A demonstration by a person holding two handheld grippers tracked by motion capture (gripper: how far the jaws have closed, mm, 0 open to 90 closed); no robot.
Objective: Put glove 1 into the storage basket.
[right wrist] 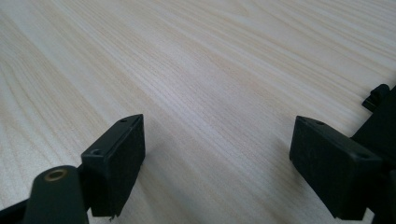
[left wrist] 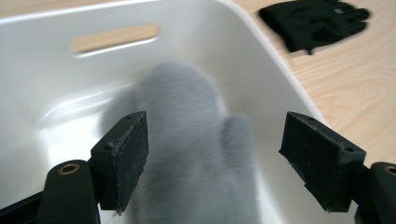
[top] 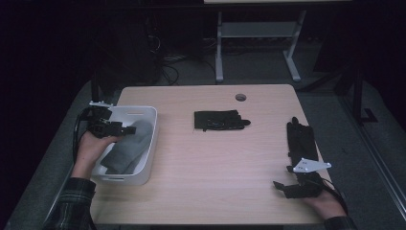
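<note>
In the left gripper view the grey mitten [left wrist: 196, 154] is blurred and runs off the bottom edge, so we cannot see its cuff. The white bin [left wrist: 261, 70] is cut by the left and top edges there. From the high view, the mitten's lower end lies hidden behind the bin's near wall [top: 119, 178], at the table's left edge. In the right gripper view a black glove [right wrist: 380, 100] is cut off by the right edge (we see just a corner). The cables under the far desk [top: 167, 62] are too dark for us to sort out.
</note>
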